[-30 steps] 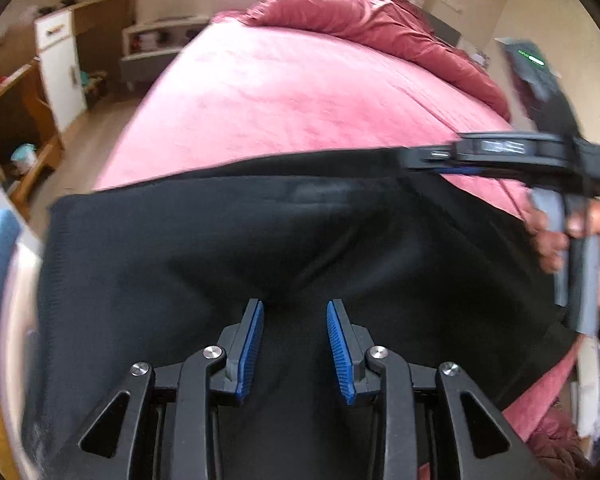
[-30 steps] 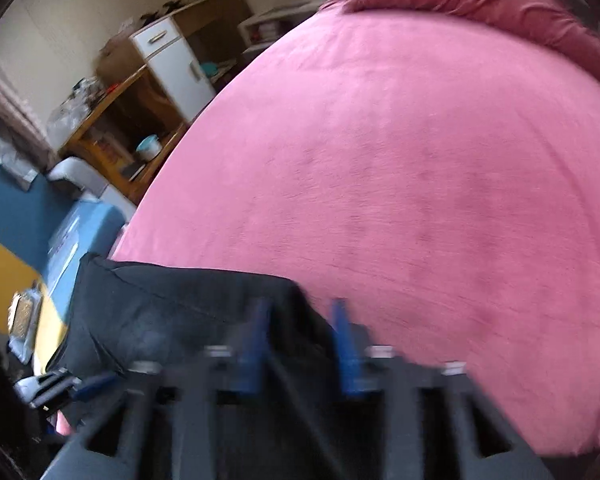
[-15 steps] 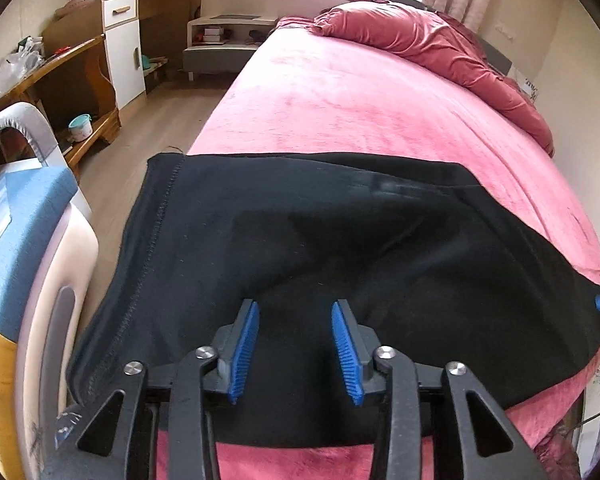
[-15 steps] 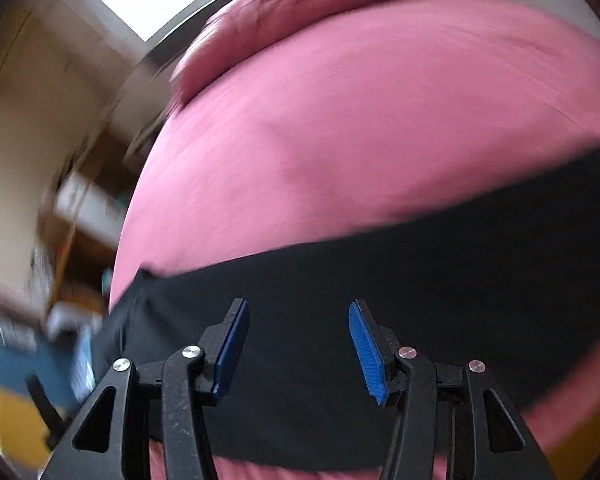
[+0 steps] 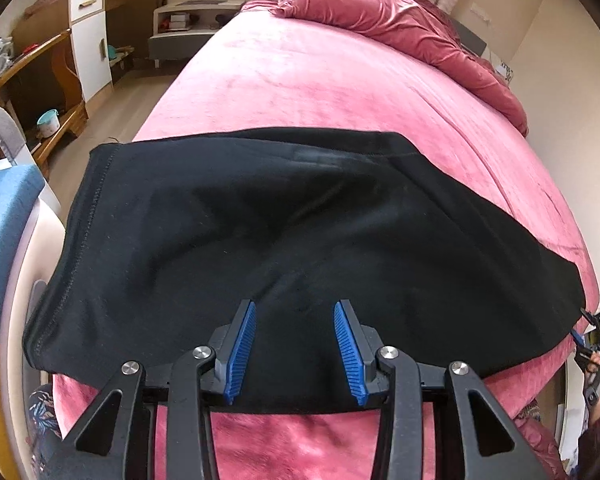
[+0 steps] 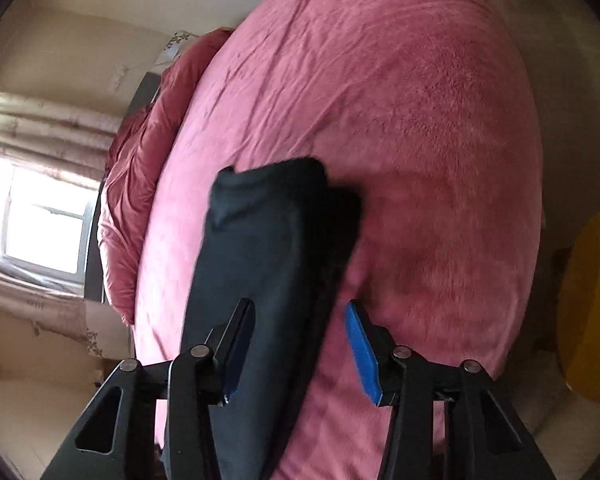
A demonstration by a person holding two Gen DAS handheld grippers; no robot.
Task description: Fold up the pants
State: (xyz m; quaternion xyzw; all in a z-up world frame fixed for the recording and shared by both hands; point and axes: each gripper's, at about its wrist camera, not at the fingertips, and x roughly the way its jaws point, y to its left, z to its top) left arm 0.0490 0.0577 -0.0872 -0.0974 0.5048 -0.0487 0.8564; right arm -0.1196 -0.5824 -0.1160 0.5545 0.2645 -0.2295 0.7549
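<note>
Black pants lie folded flat across the near end of a pink bed, the stitched edge hanging over the left side. My left gripper is open and empty, just above the pants' near edge. My right gripper is open, rolled sideways, at the pants' right end, with the cloth lying between its fingers. It also shows small in the left wrist view at the pants' right corner.
A crumpled red duvet lies at the bed's far end. On the left stand a blue and white appliance, a wooden desk and a white cabinet. A window is behind the bed's head.
The right gripper let go of the cloth, opened and swung down to the pants' right end, rolling sideways. The pants settled flat on the bed. The left gripper stayed open and drew back slightly.
</note>
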